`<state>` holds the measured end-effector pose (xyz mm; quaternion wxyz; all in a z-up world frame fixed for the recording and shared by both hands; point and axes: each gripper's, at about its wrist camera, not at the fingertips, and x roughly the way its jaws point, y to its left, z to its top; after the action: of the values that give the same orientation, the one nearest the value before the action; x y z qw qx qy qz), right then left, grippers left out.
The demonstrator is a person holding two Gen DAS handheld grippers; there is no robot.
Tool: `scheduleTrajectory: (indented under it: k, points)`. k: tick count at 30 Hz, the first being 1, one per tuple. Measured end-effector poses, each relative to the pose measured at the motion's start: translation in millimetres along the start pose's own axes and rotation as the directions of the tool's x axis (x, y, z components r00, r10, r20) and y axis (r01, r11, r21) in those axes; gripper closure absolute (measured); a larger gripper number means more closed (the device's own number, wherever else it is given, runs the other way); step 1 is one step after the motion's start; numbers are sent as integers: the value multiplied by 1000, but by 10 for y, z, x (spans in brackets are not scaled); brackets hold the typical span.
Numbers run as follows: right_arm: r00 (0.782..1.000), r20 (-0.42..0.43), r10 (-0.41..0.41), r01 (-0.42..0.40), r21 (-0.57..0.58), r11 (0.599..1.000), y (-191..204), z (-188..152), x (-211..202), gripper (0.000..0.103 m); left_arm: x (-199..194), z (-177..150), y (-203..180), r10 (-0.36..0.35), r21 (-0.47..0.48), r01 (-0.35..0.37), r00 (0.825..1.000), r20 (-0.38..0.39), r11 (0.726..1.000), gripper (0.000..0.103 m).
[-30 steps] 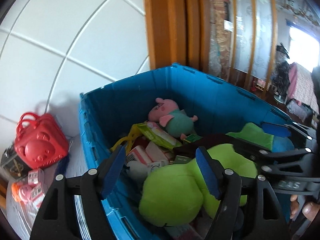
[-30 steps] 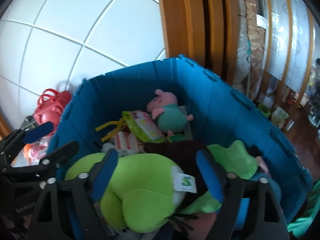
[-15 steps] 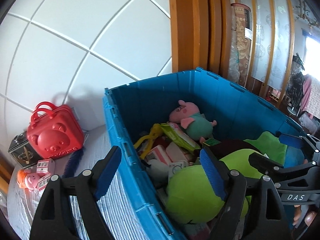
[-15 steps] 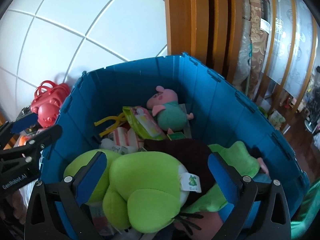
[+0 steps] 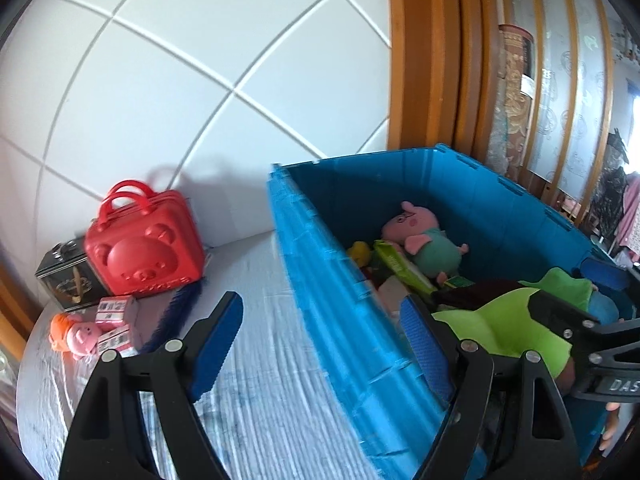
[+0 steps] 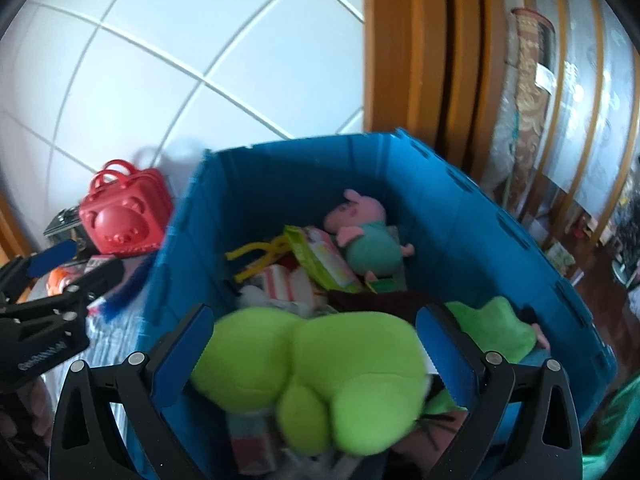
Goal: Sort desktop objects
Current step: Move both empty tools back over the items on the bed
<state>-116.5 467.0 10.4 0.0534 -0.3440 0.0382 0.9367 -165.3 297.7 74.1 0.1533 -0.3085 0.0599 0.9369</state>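
Observation:
A blue plastic crate (image 5: pixel 360 320) (image 6: pixel 460 208) on a white-covered table holds a lime-green plush (image 6: pixel 320 372) (image 5: pixel 508 328), a pink pig plush in teal (image 5: pixel 428 240) (image 6: pixel 364 236), a green packet and other toys. My left gripper (image 5: pixel 324 332) is open and empty, straddling the crate's left wall. My right gripper (image 6: pixel 312 344) is open over the green plush, which lies loose between its jaws. On the table left of the crate are a red bear case (image 5: pixel 144 244) (image 6: pixel 120 220), small pink boxes (image 5: pixel 116 312), a pig figure (image 5: pixel 76 334) and a blue brush (image 5: pixel 176 316).
A dark tin box (image 5: pixel 68 280) stands behind the red case. A white tiled wall is behind the table. A wooden door frame (image 5: pixel 424 56) rises behind the crate. The floor drops away to the right of the crate.
My left gripper has swung left, from over the crate's contents to its left wall and the table. My right gripper has opened wider and drawn back; the green plush stays in the crate.

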Motion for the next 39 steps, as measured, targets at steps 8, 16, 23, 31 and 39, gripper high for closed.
scheduleTrajectory:
  k: [8,16,23,31,39]
  points:
    - [999,45,10,-6,-73,997,623,116,-218,0,-141,-156,510,17,-48,-17,1000,3,999,22]
    - [996,80,36,-26,-126,992,1266,163,-440,0,-235,-347,1030,24,-67,-23,1000,4,997,22]
    - [993,89,83,-67,-169,983,1941,191,-507,0,-310,-568,1639,70,-85,-70,998,-6,994,22]
    - [984,6,180,-173,-252,952,2986,183,-273,0,-475,-918,2604,130,-161,-132,991,-27,978,22]
    - [960,-90,265,-280,-322,904,3888,90,96,0,-738,-1359,3641,295,-268,-304,952,-75,914,22]
